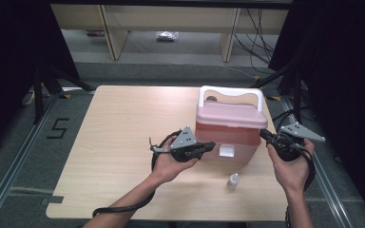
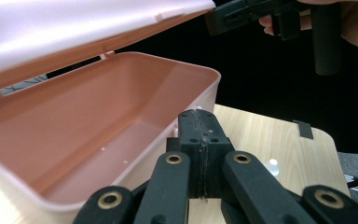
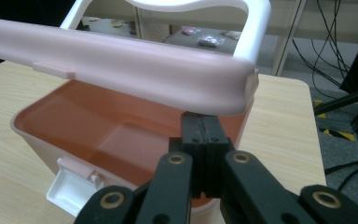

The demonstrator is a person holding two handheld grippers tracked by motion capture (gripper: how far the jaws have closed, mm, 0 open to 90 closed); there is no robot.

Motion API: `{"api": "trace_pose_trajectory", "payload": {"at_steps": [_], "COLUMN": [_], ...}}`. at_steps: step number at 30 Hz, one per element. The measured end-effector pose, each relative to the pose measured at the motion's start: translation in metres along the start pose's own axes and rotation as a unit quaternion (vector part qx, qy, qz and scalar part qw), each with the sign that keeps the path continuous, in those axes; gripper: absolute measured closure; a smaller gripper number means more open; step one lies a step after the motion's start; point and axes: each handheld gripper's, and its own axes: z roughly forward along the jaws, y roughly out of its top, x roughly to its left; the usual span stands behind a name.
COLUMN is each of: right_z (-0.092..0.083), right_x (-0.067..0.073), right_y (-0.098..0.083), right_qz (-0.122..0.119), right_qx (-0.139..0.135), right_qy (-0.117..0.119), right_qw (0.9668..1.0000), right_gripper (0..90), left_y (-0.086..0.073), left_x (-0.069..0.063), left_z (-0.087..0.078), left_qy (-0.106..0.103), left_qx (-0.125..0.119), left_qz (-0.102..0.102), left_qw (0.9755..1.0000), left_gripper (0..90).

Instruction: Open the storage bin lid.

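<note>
Pink storage box (image 1: 228,128) with a white carry handle (image 1: 230,92) stands on the right half of the desk (image 1: 123,142), nearer its right edge than its left, lid (image 3: 121,65) raised partway above the body. Both grippers flank it at the front. The left gripper (image 1: 208,147) sits against the box's front left corner, its jaws pressed together on nothing; seen along those jaws, the tips lie at the box's near rim with the bare interior (image 2: 88,126) beyond. The right gripper (image 1: 264,135) meets the box at its right end, jaws likewise closed and empty, their tips tucked just under the lid's edge in the right gripper view. A white latch (image 3: 72,184) hangs open from the front wall.

A small white dropper bottle (image 1: 233,181) stands upright near the desk's front edge, just in front of the box and between the two hands, apart from both. Nothing else lies on the pale wood-grain top.

Grey floor surrounds the desk, with a "5" marking (image 1: 58,128) off its left edge, black curtains on either side, light wooden furniture legs (image 1: 114,33) behind, and loose cables (image 1: 259,42) trailing at the rear right.
</note>
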Motion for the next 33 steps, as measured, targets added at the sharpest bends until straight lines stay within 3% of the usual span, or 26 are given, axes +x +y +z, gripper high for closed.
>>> {"api": "trace_pose_trajectory", "payload": {"at_steps": [7,8,9,16,24,25,27,30,32,33], "right_z": [0.001,0.001,0.001,0.001,0.001,0.000,0.001,0.002,0.001,0.001], "right_x": [-0.001,0.001,0.000,-0.001,0.000,0.002,0.000,0.001,0.001,0.003], "right_y": [0.002,0.002,0.002,0.003,0.004,0.004,0.005,0.006,0.008,0.008], "right_qz": [-0.019,-0.001,-0.011,-0.015,-0.012,0.002,-0.013,-0.006,-0.015,-0.002], "right_qx": [-0.007,-0.003,-0.006,-0.005,-0.005,-0.002,-0.008,-0.013,-0.013,-0.011], "right_qy": [0.000,0.000,0.001,0.003,0.002,0.002,0.000,0.002,0.000,0.000], "right_qw": [0.9998,1.0000,0.9999,0.9999,0.9999,1.0000,0.9999,0.9999,0.9998,0.9999], "right_gripper": [90.0,90.0,90.0,90.0,90.0,90.0,90.0,90.0,90.0,90.0], "left_y": [-0.005,-0.006,-0.007,-0.015,-0.019,-0.019,-0.020,-0.021,-0.022,-0.022], "left_x": [-0.002,-0.001,-0.001,0.001,-0.001,-0.001,-0.003,-0.005,-0.005,-0.005], "left_z": [0.021,0.024,0.026,0.043,0.050,0.050,0.050,0.051,0.052,0.052], "left_qy": [-0.012,-0.012,-0.014,-0.019,-0.017,-0.015,-0.014,-0.012,-0.010,-0.010], "left_qx": [0.010,0.010,0.011,0.024,0.029,0.030,0.030,0.032,0.032,0.031], "left_qz": [0.010,0.012,0.011,0.014,0.029,0.030,0.035,0.041,0.041,0.041], "left_qw": [0.9998,0.9998,0.9998,0.9994,0.9990,0.9990,0.9988,0.9986,0.9986,0.9986], "left_gripper": [89.4,89.3,89.4,89.4,89.5,89.5,89.5,89.5,89.5,89.6]}}
